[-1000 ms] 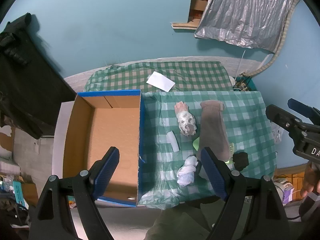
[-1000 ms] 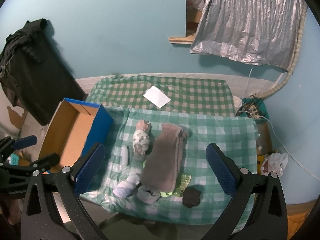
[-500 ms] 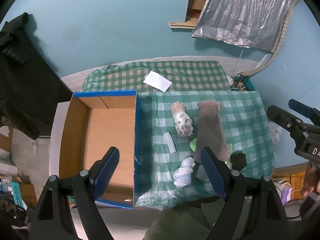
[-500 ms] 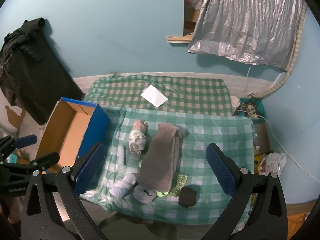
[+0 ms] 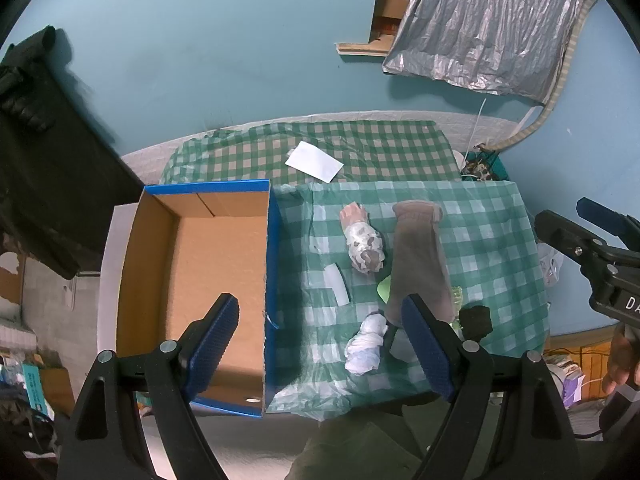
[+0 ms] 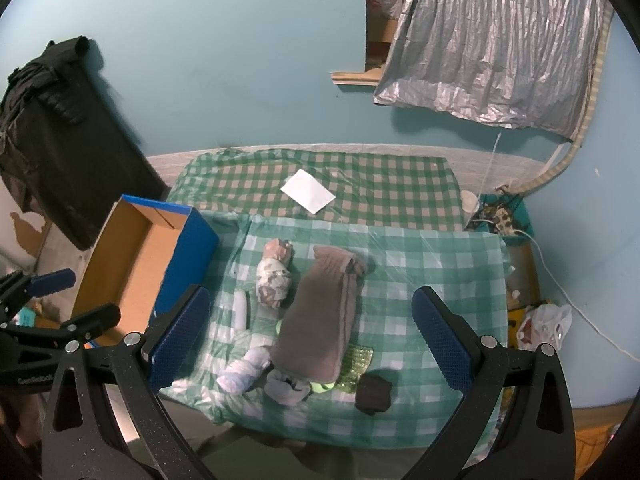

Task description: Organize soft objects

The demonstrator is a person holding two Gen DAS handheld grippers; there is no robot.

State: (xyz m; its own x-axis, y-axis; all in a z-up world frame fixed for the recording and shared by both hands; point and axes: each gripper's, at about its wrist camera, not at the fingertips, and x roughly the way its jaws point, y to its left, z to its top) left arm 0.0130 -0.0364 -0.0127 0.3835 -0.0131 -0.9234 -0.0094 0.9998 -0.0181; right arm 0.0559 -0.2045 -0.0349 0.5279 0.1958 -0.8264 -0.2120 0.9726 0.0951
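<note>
Several soft things lie on a green checked cloth: a long brown sock, a patterned rolled sock, a white bundle, a grey bundle and a black bundle. An open blue cardboard box stands to their left; it looks empty. My left gripper is open, high above the box's right wall. My right gripper is open, high above the brown sock. Both hold nothing.
A white paper lies on a darker checked cloth behind. A green-yellow sponge peeks from under the brown sock. A small white strip lies beside the box. Dark clothing hangs at the left. Clutter and cables sit at the right.
Both grippers have drifted slightly, so the box and socks shift a little in view. Nothing on the cloth has moved. Both grippers stay open.
</note>
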